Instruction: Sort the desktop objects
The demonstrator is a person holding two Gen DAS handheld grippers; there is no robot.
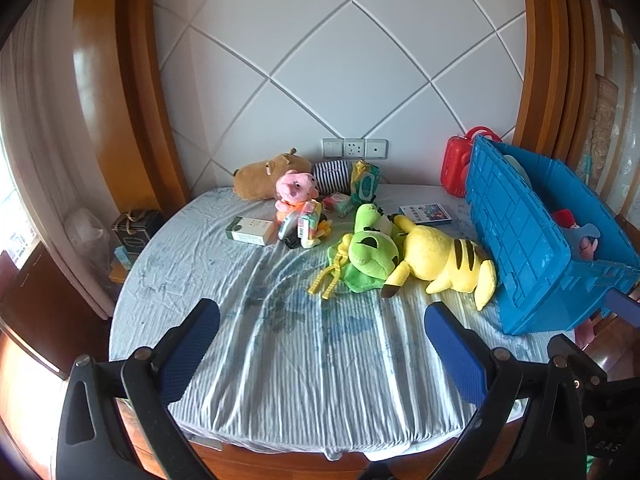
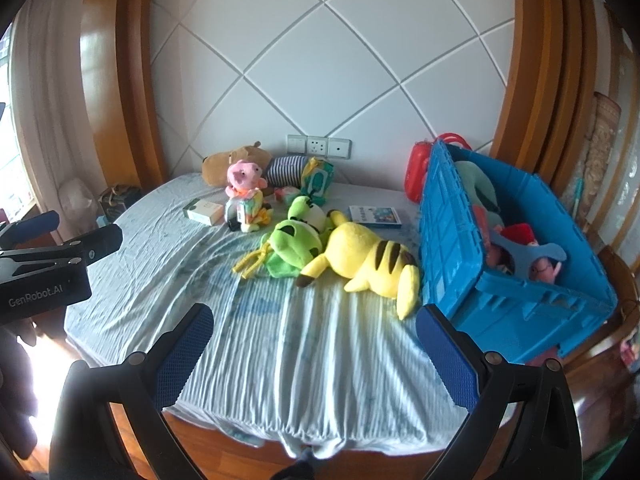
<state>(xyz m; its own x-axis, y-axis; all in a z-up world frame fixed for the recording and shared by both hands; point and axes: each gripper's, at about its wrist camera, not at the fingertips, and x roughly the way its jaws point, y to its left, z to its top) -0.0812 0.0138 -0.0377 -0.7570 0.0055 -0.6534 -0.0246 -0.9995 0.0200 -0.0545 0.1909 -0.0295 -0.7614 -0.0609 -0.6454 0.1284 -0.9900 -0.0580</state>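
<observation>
Beside blue crate, yellow plush.

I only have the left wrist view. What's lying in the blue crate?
Observer: The right wrist view looks into the blue crate. A teal plush lies at its far end.
Operator: Anything at the near end?
Observer: A red plush and a pink one, under a blue hanger-shaped piece.
Operator: Where's my left gripper relative to the right?
Observer: The left gripper shows at the right view's left edge, beside the table, holding nothing.
</observation>
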